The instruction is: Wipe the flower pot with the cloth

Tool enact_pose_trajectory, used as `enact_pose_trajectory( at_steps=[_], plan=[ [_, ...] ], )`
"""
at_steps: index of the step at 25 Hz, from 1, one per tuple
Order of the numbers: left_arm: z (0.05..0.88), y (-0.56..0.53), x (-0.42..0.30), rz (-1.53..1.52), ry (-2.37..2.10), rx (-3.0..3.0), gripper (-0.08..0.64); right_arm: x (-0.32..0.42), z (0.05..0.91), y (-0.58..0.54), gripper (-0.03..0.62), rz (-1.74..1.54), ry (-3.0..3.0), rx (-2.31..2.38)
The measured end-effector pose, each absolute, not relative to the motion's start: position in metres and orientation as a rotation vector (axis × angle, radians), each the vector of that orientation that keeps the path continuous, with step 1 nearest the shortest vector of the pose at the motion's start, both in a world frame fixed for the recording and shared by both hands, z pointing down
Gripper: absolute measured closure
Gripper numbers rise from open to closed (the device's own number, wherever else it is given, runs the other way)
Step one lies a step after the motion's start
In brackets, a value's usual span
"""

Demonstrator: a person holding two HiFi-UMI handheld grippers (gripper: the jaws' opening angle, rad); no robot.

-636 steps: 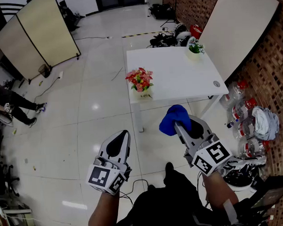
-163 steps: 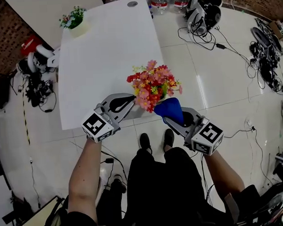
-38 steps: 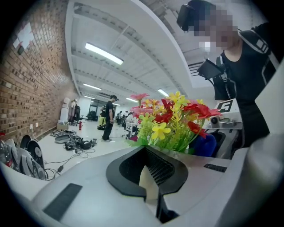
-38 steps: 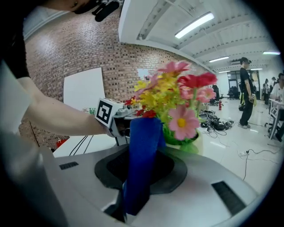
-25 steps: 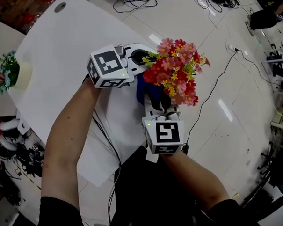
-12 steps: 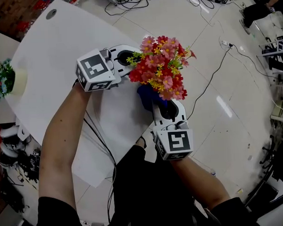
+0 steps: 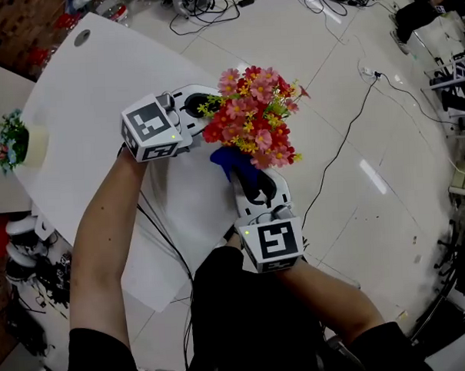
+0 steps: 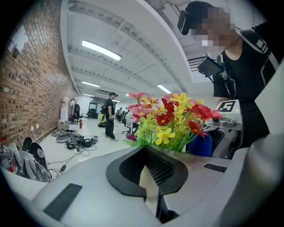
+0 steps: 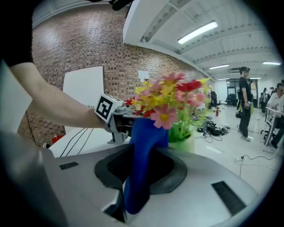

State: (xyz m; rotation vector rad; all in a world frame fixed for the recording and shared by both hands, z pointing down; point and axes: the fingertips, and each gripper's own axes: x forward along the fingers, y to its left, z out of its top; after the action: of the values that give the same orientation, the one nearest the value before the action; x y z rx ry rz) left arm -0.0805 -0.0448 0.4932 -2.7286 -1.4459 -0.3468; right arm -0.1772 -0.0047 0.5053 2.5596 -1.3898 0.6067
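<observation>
Head view: the cloth (image 7: 224, 160) lies at 7 o'clock of the flowers (image 7: 253, 118), at the table (image 7: 82, 87) edge.

Left gripper view: the left gripper (image 8: 148, 170) jaws clamp the flower pot (image 8: 147, 186); we should steady it.

Right gripper view: the right gripper (image 9: 142, 157) jaws pinch the cloth; we should press gently.

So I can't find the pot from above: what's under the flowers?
Seen from above, only the blue cloth shows beneath the flowers; they cover the pot, whose pale wall the right gripper view shows.
</observation>
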Motion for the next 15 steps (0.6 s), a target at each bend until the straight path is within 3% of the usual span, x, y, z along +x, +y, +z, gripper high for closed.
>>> enact_pose_trajectory(
  at_steps=[7, 15],
  plan=[
    [0.493, -0.044, -0.081, -0.333, -1.457, -2.747, 0.56, -0.151, 0.513, -0.054, 0.514, 0.698, -1.337, 2.665],
    [0.492, -0.046, -0.081, -0.331, -1.472, -2.741, 0.56, -0.156, 0.506, -0.011, 0.514, 0.575, -1.379, 2.63]
  ],
)
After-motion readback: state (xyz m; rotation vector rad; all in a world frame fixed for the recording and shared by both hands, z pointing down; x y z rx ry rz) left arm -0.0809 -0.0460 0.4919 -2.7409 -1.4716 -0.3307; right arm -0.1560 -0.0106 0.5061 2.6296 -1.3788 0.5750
